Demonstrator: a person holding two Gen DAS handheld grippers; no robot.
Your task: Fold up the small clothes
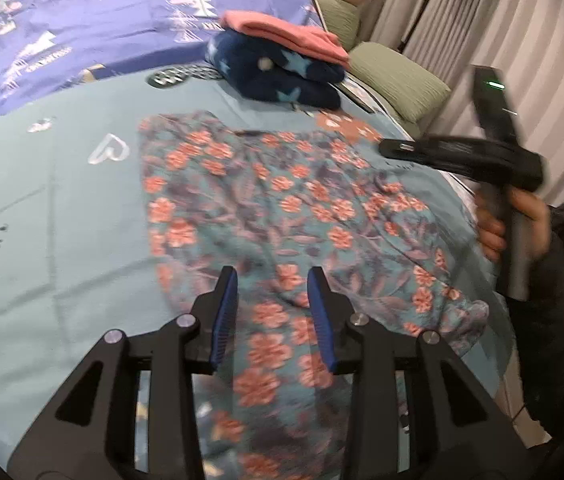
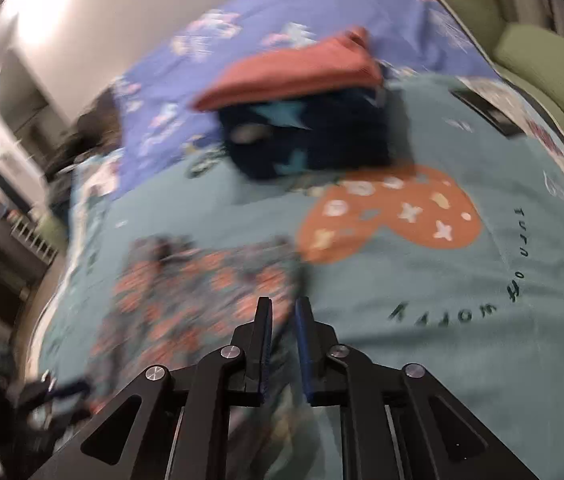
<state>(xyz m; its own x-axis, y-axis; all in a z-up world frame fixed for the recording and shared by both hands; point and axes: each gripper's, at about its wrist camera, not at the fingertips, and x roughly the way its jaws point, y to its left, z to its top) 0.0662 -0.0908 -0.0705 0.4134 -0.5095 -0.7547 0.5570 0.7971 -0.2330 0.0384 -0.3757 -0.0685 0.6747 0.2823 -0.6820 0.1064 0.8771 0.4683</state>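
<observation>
Here, the left tool (image 1: 273, 280) stands released above the floral garment (image 1: 282, 208); the right tool (image 2: 283, 309), nearly clenched, grasps nothing visible.

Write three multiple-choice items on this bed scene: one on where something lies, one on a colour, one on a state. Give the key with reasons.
1. Where does the pink folded cloth lie?
A. On top of the navy star blanket
B. Under the floral garment
C. On the green cushion

2. What colour are the flowers on the floral garment?
A. Yellow
B. Coral pink
C. White

3. How is the floral garment lying?
A. Rolled into a ball
B. Hung on a hanger
C. Spread out on the teal bedsheet

Key:
1 A, the pink cloth sits on the navy bundle in both wrist views.
2 B, coral pink blooms cover the teal fabric.
3 C, it lies opened, slightly wrinkled, on the sheet.
</observation>
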